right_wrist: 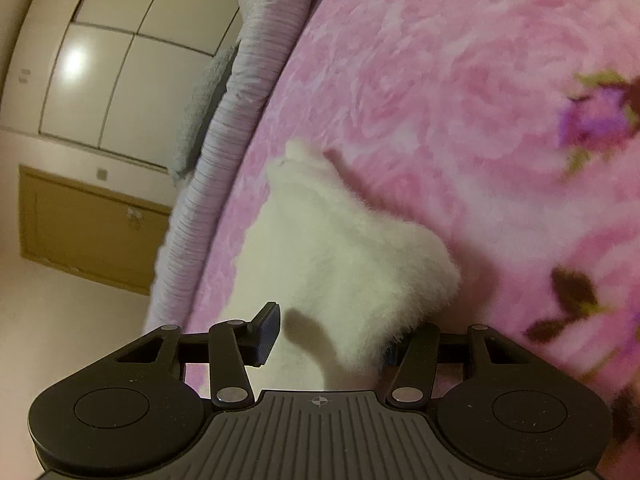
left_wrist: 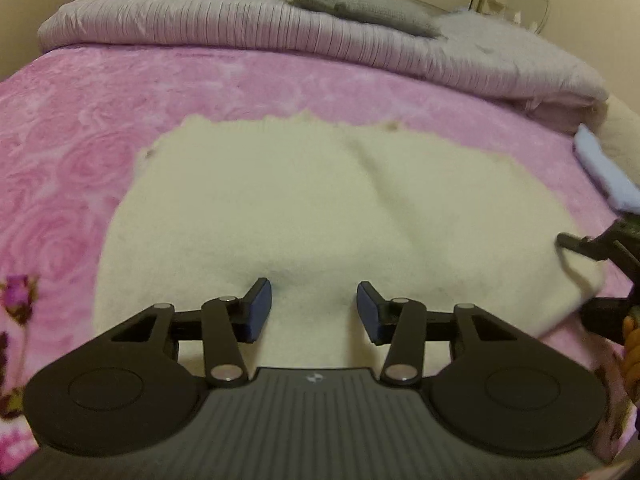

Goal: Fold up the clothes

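Observation:
A cream fuzzy sweater [left_wrist: 312, 208] lies flat on the pink rose-patterned blanket [left_wrist: 80, 120]. My left gripper [left_wrist: 314, 308] is open, its blue pads apart just above the sweater's near edge. My right gripper [left_wrist: 592, 276] shows at the sweater's right corner in the left wrist view. In the right wrist view my right gripper [right_wrist: 332, 340] is open, with the sweater's fluffy edge [right_wrist: 352, 264] lying between the jaws and covering the right finger.
A folded lilac quilt [left_wrist: 280, 36] and grey pillow [left_wrist: 360, 4] lie at the bed's far side. A light blue cloth [left_wrist: 604, 168] sits at the right edge. White cupboards [right_wrist: 100, 60] and a wooden door [right_wrist: 88, 232] stand beyond the bed.

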A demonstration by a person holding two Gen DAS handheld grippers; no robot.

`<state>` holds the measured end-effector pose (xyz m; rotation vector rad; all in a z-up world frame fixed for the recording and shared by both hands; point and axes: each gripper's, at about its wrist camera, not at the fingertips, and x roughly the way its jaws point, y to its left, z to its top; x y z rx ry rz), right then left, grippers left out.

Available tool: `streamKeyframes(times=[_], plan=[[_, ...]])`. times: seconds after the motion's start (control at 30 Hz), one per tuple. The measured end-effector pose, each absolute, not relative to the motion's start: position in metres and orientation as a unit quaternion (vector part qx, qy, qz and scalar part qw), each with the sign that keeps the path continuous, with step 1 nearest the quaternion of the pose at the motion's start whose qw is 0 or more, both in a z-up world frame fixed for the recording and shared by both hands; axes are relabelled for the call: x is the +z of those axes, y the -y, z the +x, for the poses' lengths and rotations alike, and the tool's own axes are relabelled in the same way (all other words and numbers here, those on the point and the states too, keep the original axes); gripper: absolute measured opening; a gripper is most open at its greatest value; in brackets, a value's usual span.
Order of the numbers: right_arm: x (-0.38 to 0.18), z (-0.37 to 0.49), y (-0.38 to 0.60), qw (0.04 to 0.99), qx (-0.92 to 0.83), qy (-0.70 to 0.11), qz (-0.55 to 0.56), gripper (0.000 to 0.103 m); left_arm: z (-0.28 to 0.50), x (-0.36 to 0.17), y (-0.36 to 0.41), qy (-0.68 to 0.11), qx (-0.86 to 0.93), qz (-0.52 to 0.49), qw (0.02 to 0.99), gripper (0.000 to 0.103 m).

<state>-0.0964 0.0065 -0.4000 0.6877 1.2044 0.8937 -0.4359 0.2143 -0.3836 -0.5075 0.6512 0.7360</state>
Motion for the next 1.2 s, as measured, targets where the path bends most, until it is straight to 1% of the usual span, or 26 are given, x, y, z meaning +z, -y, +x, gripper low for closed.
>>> streamKeyframes(times=[0.03,0.07,0.13,0.2,0.23,0.27,0.3,0.37,0.47,0.53,0.6,0.63,0.7,0.73,0.77,0.83,0.9,0.93,0.97,1.03,1.13,1.2], plan=[[-0.397,-0.097,-0.010,0.686,0.395,-0.539,0.287,0.027,-0.439,-0.380,-0.216,-0.304,0.346,-0.251,0.852,0.043],[-0.395,-0.097,-0.014,0.693,0.393,-0.542,0.267,0.024,-0.445,-0.377,-0.218,-0.295,0.344,-0.262,0.852,0.041],[-0.382,-0.100,-0.022,0.712,0.393,-0.539,0.217,0.021,-0.462,-0.370,-0.224,-0.275,0.346,-0.289,0.849,0.041],[-0.350,-0.121,-0.040,0.765,0.426,-0.472,0.099,0.019,-0.484,-0.365,-0.234,-0.258,0.343,-0.323,0.843,0.040],[-0.328,-0.145,-0.052,0.795,0.454,-0.401,0.015,0.018,-0.496,-0.364,-0.239,-0.249,0.341,-0.341,0.840,0.040],[-0.312,-0.168,-0.062,0.812,0.473,-0.338,-0.049,0.014,-0.507,-0.362,-0.242,-0.240,0.339,-0.357,0.837,0.040],[-0.298,-0.194,-0.072,0.821,0.491,-0.270,-0.108,0.013,-0.516,-0.360,-0.245,-0.230,0.337,-0.369,0.835,0.040],[-0.280,-0.250,-0.091,0.809,0.533,-0.148,-0.199,0.012,-0.534,-0.355,-0.247,-0.207,0.331,-0.391,0.834,0.040],[-0.283,-0.315,-0.105,0.748,0.609,-0.061,-0.257,0.011,-0.559,-0.355,-0.242,-0.176,0.322,-0.423,0.829,0.040],[-0.298,-0.346,-0.110,0.710,0.642,-0.044,-0.285,0.012,-0.575,-0.359,-0.239,-0.163,0.319,-0.445,0.821,0.040],[-0.318,-0.372,-0.118,0.668,0.666,-0.049,-0.328,0.014,-0.586,-0.366,-0.237,-0.155,0.318,-0.465,0.812,0.040],[-0.326,-0.381,-0.116,0.655,0.669,-0.039,-0.350,0.021,-0.588,-0.368,-0.236,-0.155,0.317,-0.471,0.809,0.040],[-0.342,-0.399,-0.113,0.627,0.673,-0.015,-0.393,0.046,-0.592,-0.373,-0.235,-0.155,0.314,-0.481,0.804,0.040],[-0.350,-0.407,-0.111,0.612,0.674,-0.003,-0.413,0.065,-0.593,-0.374,-0.234,-0.153,0.311,-0.484,0.804,0.040],[-0.351,-0.410,-0.106,0.601,0.678,0.001,-0.423,0.068,-0.593,-0.375,-0.234,-0.148,0.305,-0.489,0.804,0.040],[-0.348,-0.409,-0.089,0.596,0.684,0.002,-0.421,0.068,-0.591,-0.376,-0.236,-0.137,0.290,-0.502,0.803,0.040],[-0.337,-0.396,-0.069,0.600,0.698,-0.008,-0.390,0.068,-0.588,-0.376,-0.239,-0.120,0.275,-0.518,0.801,0.042],[-0.328,-0.386,-0.059,0.613,0.701,-0.030,-0.364,0.068,-0.587,-0.378,-0.242,-0.109,0.266,-0.529,0.798,0.043],[-0.319,-0.371,-0.053,0.628,0.700,-0.066,-0.332,0.068,-0.585,-0.379,-0.245,-0.101,0.260,-0.541,0.793,0.044],[-0.303,-0.330,-0.051,0.667,0.687,-0.165,-0.238,0.068,-0.580,-0.384,-0.253,-0.083,0.248,-0.567,0.781,0.047],[-0.305,-0.252,-0.051,0.697,0.627,-0.343,-0.062,0.068,-0.571,-0.395,-0.267,-0.059,0.235,-0.603,0.760,0.052],[-0.323,-0.205,-0.049,0.678,0.569,-0.461,0.063,0.068,-0.565,-0.404,-0.276,-0.054,0.229,-0.619,0.749,0.054]])
